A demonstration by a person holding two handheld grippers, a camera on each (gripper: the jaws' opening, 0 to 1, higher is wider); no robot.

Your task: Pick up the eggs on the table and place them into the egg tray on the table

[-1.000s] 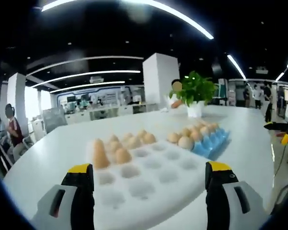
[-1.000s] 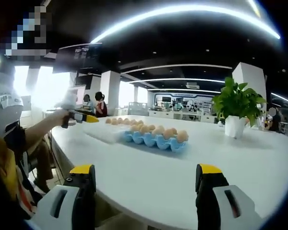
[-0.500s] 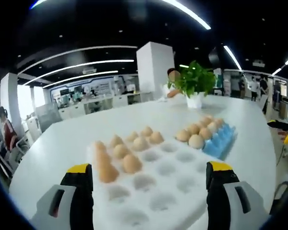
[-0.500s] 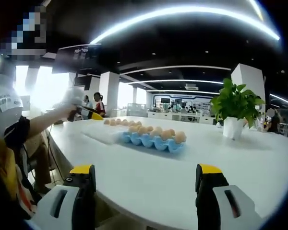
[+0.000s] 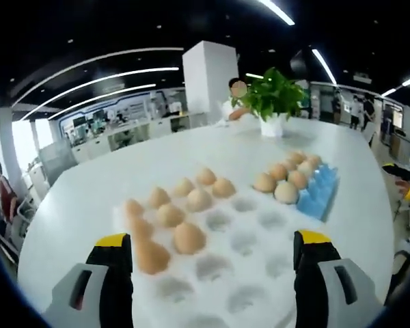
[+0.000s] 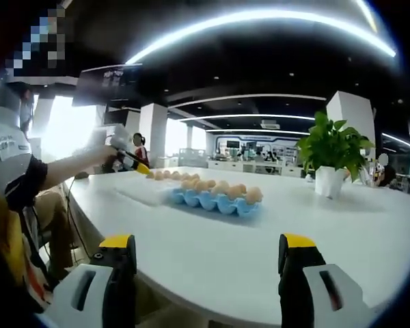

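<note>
A white egg tray (image 5: 260,246) lies right under my left gripper (image 5: 213,240), whose jaws stand wide open and hold nothing. Several brown eggs (image 5: 189,237) fill the tray's left and far cups; the near and right cups are bare. A blue egg tray (image 5: 318,195) with several eggs (image 5: 285,192) lies just beyond on the right. My right gripper (image 6: 206,240) is open above the table's near edge, well short of the blue egg tray (image 6: 212,199) and the white egg tray (image 6: 145,191). The left gripper (image 6: 130,162) hovers over the white tray's far left end.
The wide white table (image 6: 280,239) carries a potted plant (image 5: 273,102) in a white pot beyond the trays, the same plant (image 6: 331,154) at right. A person's arm (image 6: 68,171) reaches in from the left. People and desks stand in the background.
The left gripper has risen and tipped down over the white tray, so the cups now appear more from above. The right gripper has barely moved. Both stay open.
</note>
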